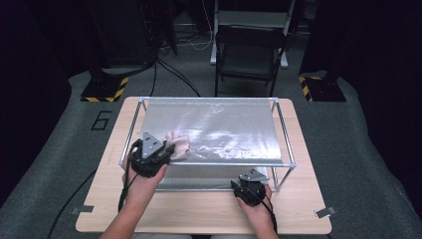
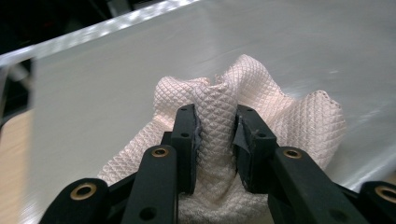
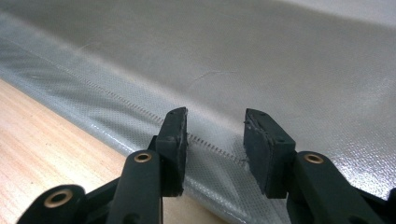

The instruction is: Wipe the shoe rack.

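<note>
One digit, apparently "6" (image 1: 101, 120), marks floor; left gripper (image 2: 216, 130) pinches cloth (image 2: 299, 116); right gripper (image 3: 215, 135) spread.

Left tool (image 1: 166, 152) grips cloth (image 1: 178, 145) (bunched).

Two black grippers: left gripper (image 1: 171, 149) & right gripper (image 1: 235, 185), each w/ grey three-cornered top plate, brass-ringed pivots, black cable. Bare forearms, no sleeves.

A pale pink cloth (image 1: 178, 145) with a fine diamond-quilted weave lies bunched on the silvery sheet (image 1: 219, 127), close to that sheet's front left corner. Its middle fold stands up, pinched into a ridge, while its edges spread rumpled around it.
</note>
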The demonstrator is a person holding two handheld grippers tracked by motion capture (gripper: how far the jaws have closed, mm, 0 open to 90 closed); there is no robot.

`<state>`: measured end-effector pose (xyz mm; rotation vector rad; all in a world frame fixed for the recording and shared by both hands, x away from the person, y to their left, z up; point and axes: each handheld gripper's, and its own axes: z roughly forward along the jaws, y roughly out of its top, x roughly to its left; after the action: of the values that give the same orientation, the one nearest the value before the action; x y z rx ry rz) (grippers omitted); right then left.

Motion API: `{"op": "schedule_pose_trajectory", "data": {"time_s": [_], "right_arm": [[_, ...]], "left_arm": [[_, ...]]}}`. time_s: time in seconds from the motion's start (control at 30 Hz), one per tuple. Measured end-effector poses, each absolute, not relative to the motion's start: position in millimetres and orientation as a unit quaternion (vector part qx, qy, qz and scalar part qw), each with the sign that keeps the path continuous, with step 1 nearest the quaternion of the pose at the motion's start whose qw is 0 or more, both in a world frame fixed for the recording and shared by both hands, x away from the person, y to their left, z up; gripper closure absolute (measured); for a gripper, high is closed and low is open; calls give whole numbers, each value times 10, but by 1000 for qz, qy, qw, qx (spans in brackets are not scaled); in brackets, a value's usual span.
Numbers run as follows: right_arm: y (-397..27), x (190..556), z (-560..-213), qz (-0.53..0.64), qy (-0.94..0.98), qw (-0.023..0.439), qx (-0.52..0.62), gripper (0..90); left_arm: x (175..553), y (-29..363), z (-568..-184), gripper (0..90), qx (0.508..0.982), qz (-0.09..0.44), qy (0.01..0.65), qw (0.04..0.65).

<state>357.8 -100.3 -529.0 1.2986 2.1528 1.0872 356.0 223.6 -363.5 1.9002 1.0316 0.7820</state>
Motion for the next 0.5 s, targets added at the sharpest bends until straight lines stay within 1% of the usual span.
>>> {"op": "schedule_pose_trajectory", "data": {"time_s": [0.1, 0.2, 0.3, 0.43, 0.5], "right_arm": [[-1006, 3581, -5289, 385, 774, 201, 461, 595], [-1001, 3575, -5291, 389, 770, 200, 465, 596], [-992, 3567, -5290, 389, 767, 196, 471, 596], [-1000, 3574, -5291, 388, 770, 201, 465, 597], [-993, 3568, -5290, 389, 767, 197, 470, 597]], "left_arm": [[3559, 2313, -3633, 710, 743, 311, 425, 412], [3559, 2253, -3637, 710, 746, 309, 422, 412], [3563, 2077, -3653, 710, 748, 303, 411, 424], [3553, 1818, -3652, 709, 767, 292, 384, 424], [3561, 1711, -3655, 709, 768, 286, 375, 433]]}}
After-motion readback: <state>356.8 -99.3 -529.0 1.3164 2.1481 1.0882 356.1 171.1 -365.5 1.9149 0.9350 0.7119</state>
